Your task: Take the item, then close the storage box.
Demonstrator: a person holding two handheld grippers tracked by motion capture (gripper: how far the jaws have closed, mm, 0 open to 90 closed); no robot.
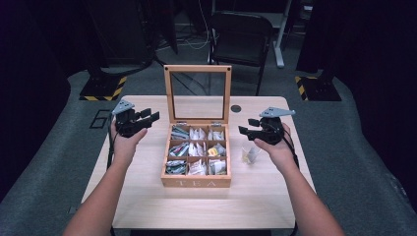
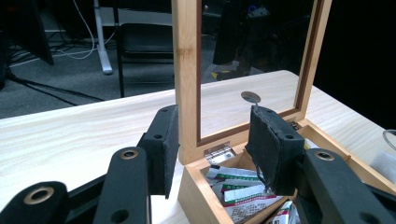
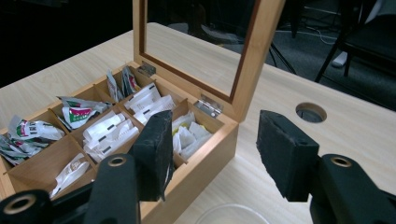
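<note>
Wooden tea box (image 1: 196, 182) lid (image 1: 197, 93) stood upright; we figured either gripper, left (image 1: 147, 118) or right (image 1: 246, 127), jaws released, could've knocked it shut.

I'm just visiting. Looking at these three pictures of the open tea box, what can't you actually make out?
- Print on the tea packets: too small in the high view.
- Small pale item beside the wooden tea box: too blurred to identify, part hidden by the right hand-held gripper.
- Clear rim in the right gripper view: cut off by the bottom edge.
- Box's near compartments in the left gripper view: hidden behind the left hand-held gripper.
</note>
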